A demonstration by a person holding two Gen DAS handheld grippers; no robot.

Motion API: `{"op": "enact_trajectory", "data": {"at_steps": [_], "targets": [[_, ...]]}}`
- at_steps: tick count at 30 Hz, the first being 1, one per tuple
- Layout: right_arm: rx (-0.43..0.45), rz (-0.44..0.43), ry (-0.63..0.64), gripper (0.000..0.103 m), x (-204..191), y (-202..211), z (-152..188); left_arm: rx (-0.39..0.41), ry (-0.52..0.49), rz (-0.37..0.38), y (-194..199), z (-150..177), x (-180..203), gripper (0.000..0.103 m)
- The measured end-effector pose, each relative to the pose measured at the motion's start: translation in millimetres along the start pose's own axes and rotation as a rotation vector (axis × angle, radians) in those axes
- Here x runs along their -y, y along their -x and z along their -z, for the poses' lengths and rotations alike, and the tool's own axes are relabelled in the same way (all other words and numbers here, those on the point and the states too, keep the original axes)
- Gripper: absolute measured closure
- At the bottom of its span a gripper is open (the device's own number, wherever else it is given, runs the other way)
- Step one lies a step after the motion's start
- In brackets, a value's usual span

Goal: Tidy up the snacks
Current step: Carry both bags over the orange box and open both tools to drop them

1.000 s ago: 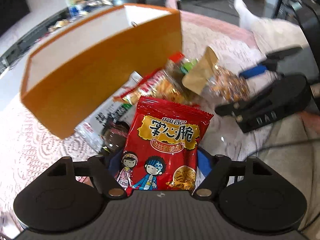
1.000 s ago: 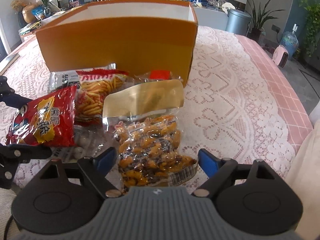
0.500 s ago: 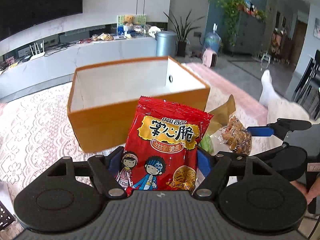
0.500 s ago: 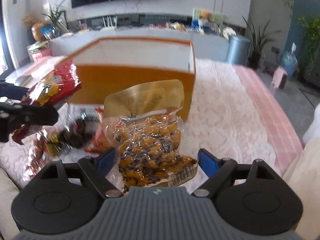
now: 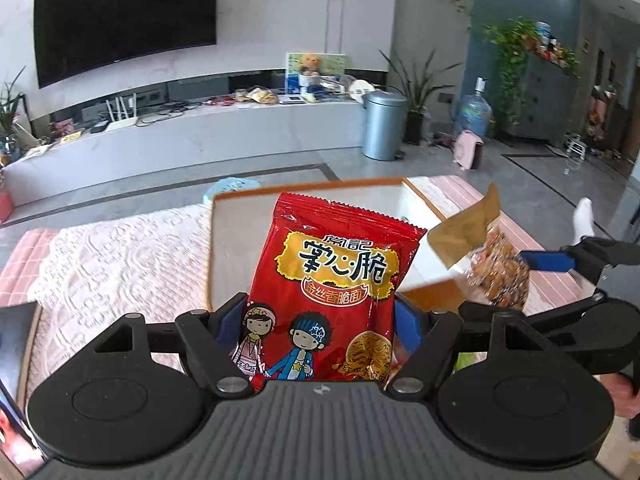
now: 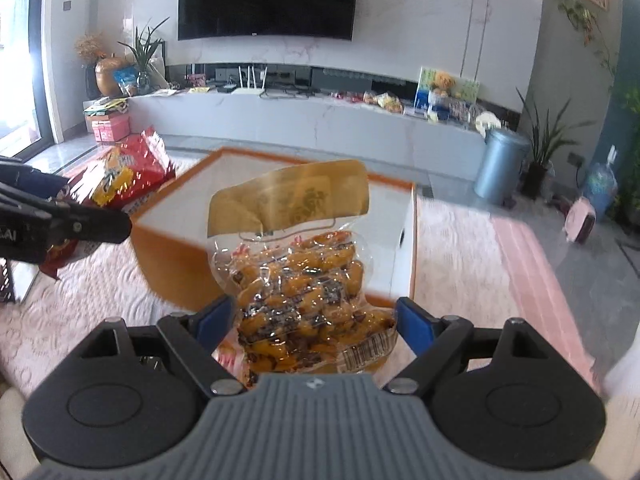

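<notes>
Red noodle-snack packet (image 5: 332, 296) stands upright, pinched in left gripper (image 5: 320, 320), lifted just short of orange box (image 6: 168, 256), box ahead & below. Clear peanut bag (image 6: 308, 292) clamped in right gripper (image 6: 316, 320), upright, same box in front. Both look abt equally near; drop-in likely next.

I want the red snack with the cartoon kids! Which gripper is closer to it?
Left. The left gripper is shut on the red snack bag. The right gripper is apart from it, off to its right, holding the clear snack bag.
</notes>
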State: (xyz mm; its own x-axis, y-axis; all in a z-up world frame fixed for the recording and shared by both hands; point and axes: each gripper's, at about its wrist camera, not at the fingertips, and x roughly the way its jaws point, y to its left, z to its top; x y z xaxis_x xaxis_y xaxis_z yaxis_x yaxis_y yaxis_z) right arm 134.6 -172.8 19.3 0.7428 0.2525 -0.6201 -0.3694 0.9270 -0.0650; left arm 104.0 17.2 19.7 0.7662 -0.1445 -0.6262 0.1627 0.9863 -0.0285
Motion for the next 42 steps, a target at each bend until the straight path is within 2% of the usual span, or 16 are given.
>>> {"op": "enact_trajectory", "data": {"at_steps": [4,10,15,20,28,31,38,42], "targets": [[0.015,0.007,0.014,0.019,4,-19,-32,0.003,-0.012,-0.014,-10,-17,-4,0.017],[-0.056,-0.007,-0.005,0.019,10,-70,-64,-0.091,0.008,-0.039,-46,-30,-14,0.017],[-0.15,-0.002,-0.004,0.019,8,-117,-65,-0.175,0.043,-0.042,-80,-30,-26,0.017],[-0.238,0.002,-0.013,0.019,8,-157,-61,-0.246,0.032,-0.054,-107,-32,-31,0.017],[-0.364,-0.017,-0.002,0.019,5,-200,-58,-0.355,-0.059,-0.088,-141,-20,-21,0.017],[-0.402,-0.005,0.051,0.019,-2,-211,-60,-0.388,-0.065,-0.093,-147,-17,-21,0.017],[-0.515,-0.042,0.061,0.019,4,-238,-66,-0.412,-0.112,-0.121,-154,-17,-17,0.02],[-0.555,-0.054,0.048,0.018,5,-246,-71,-0.391,-0.081,-0.115,-151,-19,-19,0.018]]}}
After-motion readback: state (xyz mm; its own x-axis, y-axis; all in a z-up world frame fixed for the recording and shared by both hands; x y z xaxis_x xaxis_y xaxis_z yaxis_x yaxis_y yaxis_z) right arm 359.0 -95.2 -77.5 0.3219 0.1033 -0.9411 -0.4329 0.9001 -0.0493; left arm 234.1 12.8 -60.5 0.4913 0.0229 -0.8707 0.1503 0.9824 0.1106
